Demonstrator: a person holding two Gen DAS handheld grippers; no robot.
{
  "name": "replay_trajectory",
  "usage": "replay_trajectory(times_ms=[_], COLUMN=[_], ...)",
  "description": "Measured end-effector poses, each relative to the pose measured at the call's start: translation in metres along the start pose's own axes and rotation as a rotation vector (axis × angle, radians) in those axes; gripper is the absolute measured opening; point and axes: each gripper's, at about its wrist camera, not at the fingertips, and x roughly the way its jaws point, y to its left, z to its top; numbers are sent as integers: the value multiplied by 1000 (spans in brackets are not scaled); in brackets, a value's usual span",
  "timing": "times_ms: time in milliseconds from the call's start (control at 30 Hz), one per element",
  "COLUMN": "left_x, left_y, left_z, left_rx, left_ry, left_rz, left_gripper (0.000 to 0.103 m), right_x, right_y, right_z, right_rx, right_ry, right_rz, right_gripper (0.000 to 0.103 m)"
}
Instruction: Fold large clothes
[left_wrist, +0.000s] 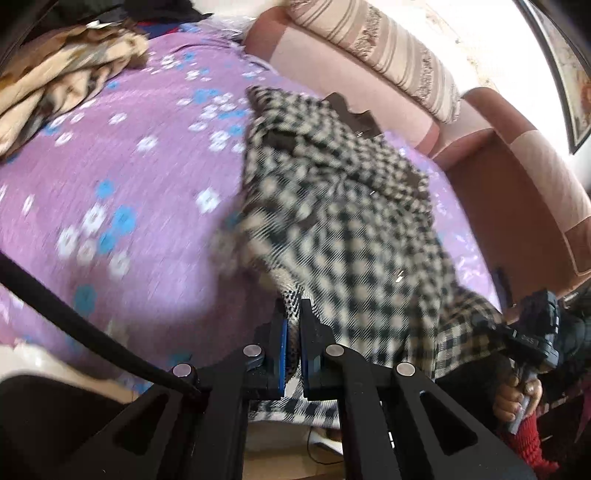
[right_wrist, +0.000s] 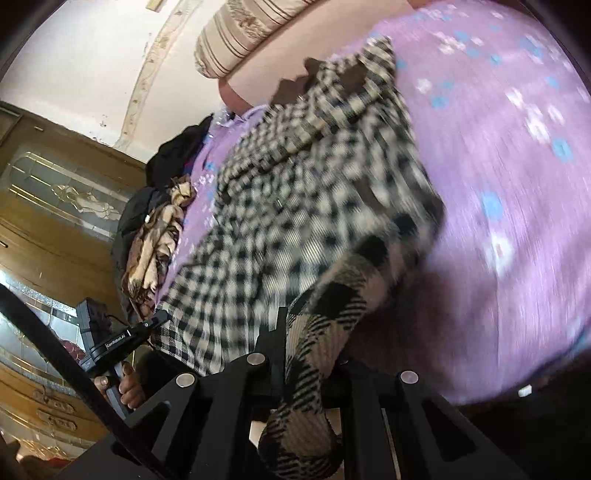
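Clearly both tools are pinched onto cloth: the left gripper (left_wrist: 291, 332) has its jaws pressed together on the near hem of the checked garment (left_wrist: 354, 221), and the right gripper (right_wrist: 295, 332) is clamped on a thick bunched fold of the same garment. From those two holds the fabric runs away across the purple bedspread (left_wrist: 129, 177), its far end with dark trim reaching toward the pink headboard (left_wrist: 332, 74). Near the bed's far corner lies a crumpled tan blanket (left_wrist: 62, 77). The weave looks soft, thick and fairly heavy, so it should drape and sag between grips; holding at the hem's two corners seems best for a straight fold.
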Motion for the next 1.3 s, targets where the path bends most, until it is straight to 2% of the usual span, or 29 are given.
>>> replay_trajectory(times_ms=[133,333,533,667,800,1000,1167,1300], left_x=[11,50,103,130,151,169,181,193], left_y=[-15,-26,-11,2,11,16,11,16], left_z=[40,127,201,232,250,279,292,303], left_rx=[22,34,0,-23,-43,-65,-56,-93], left_ry=[-21,-82,-138,-132,-122,-142,-151,-128], left_rz=[-14,56,165,188,185,110,114,102], left_gripper=[5,5,5,5,5,6,6,6], right_x=[10,32,63,79,91,105,118,121], right_y=[18,21,-5,-30,-49,-60,-69,-73], right_z=[43,127,207,246,267,295,311,316], right_rx=[-55,-62,5,57,86,108,133,155], right_ry=[-42,-121,-190,-208,-202,-225,-242,-247], right_rz=[-25,-82,-183,-224,-210,-176,-175,-164], right_gripper=[7,7,7,7,7,7,7,7])
